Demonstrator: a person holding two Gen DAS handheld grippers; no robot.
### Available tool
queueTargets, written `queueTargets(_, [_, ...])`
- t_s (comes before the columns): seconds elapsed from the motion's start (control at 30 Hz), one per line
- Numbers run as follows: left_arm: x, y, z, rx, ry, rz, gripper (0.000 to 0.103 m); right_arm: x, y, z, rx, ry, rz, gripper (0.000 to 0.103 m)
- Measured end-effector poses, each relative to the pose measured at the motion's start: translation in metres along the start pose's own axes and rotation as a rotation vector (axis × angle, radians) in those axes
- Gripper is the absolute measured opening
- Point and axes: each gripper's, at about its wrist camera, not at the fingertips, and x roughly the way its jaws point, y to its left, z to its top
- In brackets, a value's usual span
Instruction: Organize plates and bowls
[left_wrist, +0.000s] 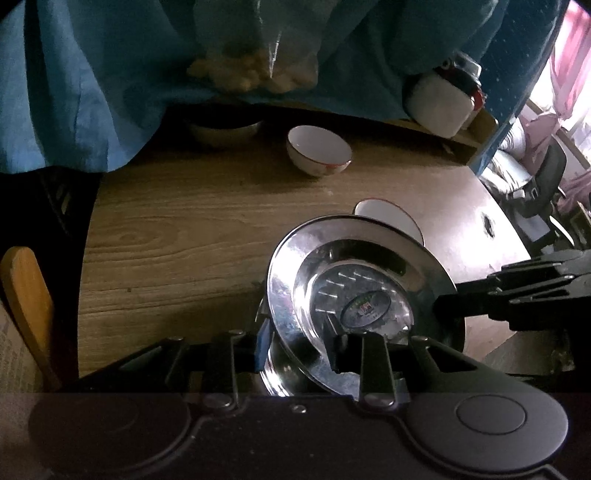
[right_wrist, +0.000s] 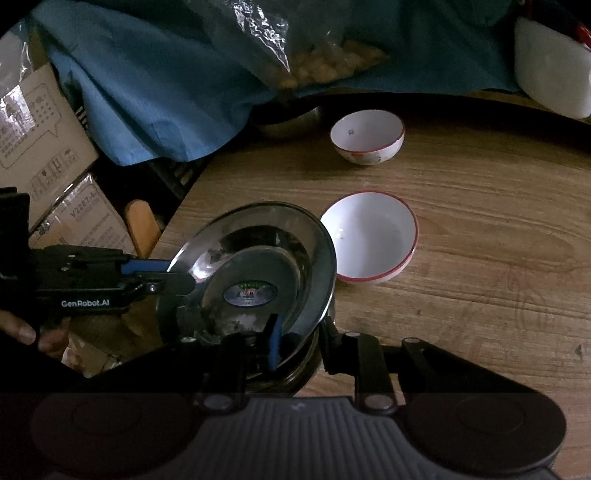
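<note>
Wooden table (right_wrist: 461, 221), steel plate (right_wrist: 258, 258) tilted up, rim pinched by both left claw (left_wrist: 301, 347) and, seemingly, right claw (right_wrist: 295, 343).

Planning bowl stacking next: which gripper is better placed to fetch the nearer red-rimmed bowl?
Right. That bowl lies unobstructed just ahead of the right gripper; from the left gripper, the steel plate hides most of it. Both grip the plate, so right must release first.
</note>
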Motion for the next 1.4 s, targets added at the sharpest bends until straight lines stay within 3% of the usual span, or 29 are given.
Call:
queueTargets(0.37, [0.003,-0.006,-0.006,0.024,0.048,0.014,0.034,0.002,-0.003,-0.006,-0.005,0.033,0.011,0.029])
queueTargets(0.77, [-0.002,0.000,-0.016,-0.030,0.054,0.060,0.035,0.016,0.005,-0.007,-0.063,0.075,0.057,0.033])
queueTargets(1.13, [0.003,0.004,-0.017,-0.066,0.065,0.061,0.036,0.023,0.010,-0.004,-0.088,0.102,0.043,0.035])
queueTargets(1.4, [0.006,0.007,-0.016,-0.078,0.080,0.063,0.037,0.024,0.013,-0.003,-0.094,0.096,0.040,0.043])
